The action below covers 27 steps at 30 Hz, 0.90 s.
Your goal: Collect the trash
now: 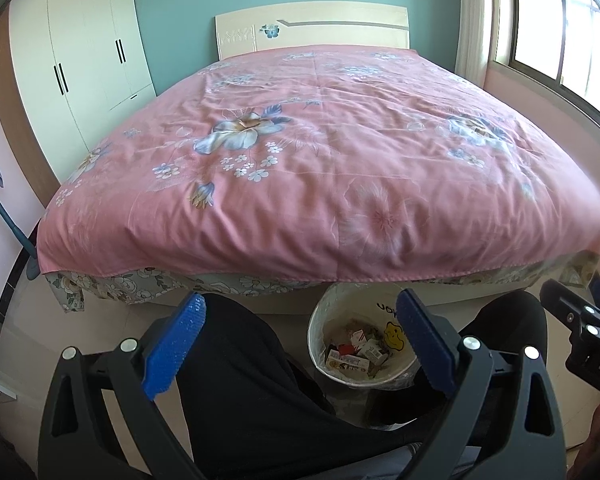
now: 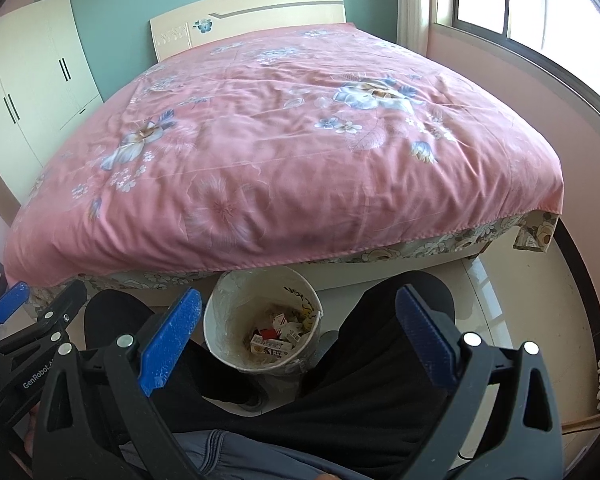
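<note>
A white trash bin point(image 1: 325, 322) point(image 2: 230, 308) lined with clear plastic stands on the floor at the foot of the bed, between a seated person's knees. Small cartons and wrappers point(image 1: 352, 356) point(image 2: 272, 342) lie in its bottom. My left gripper point(image 1: 300, 340) hangs open just above and in front of the bin, its blue pads point(image 1: 174, 344) wide apart and holding nothing. My right gripper point(image 2: 298, 340) is also open and empty, level with the bin. Each gripper shows at the edge of the other's view: right gripper point(image 1: 584, 298), left gripper point(image 2: 40, 300).
A bed with a pink floral cover point(image 1: 320, 160) point(image 2: 280, 140) fills the room ahead; I see no loose items on it. The person's legs in black trousers point(image 1: 236, 368) point(image 2: 380, 344) flank the bin. A white wardrobe point(image 1: 80, 60) stands left, a window point(image 1: 560, 28) right.
</note>
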### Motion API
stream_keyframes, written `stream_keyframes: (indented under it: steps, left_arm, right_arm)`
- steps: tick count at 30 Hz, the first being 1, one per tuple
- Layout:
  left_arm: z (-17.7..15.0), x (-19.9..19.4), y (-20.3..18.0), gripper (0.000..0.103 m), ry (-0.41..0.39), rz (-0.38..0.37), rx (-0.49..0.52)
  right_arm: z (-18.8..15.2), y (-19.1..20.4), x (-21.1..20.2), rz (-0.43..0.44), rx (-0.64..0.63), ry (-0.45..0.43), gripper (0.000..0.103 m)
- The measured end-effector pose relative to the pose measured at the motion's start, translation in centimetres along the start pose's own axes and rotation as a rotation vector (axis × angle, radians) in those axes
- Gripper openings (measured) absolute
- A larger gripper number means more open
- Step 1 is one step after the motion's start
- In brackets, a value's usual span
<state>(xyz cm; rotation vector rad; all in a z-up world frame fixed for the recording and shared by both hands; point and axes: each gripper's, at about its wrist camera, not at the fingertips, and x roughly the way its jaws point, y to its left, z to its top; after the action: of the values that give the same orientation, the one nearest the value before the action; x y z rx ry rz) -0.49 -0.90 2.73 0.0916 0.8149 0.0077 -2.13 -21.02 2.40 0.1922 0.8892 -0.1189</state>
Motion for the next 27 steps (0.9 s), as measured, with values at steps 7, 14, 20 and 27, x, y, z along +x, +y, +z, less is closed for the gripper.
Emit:
stream_keyframes:
  steps: [7,14,20,27]
  left_arm:
    - [0.04,0.07,-0.08,0.098,0.004,0.001,0.002]
    - [0.07,0.17,0.03,0.098,0.007,-0.002,0.006]
    - [0.06,0.19,0.03,0.098,0.008,-0.002,0.005]
    - [-0.11,0.31,-0.02,0.098,0.013,-0.004,0.008]
  right_arm:
    - [0.00,0.21,0.03,0.023,-0.004,0.003,0.096]
    - [-0.07,0.29,0.00,0.022,-0.008,0.004,0.096]
    - [-0.15,0.37,-0.03,0.022,-0.018,0.003,0.096]
    - [-0.10,0.30,-0.09,0.024,-0.025,0.003,0.096]
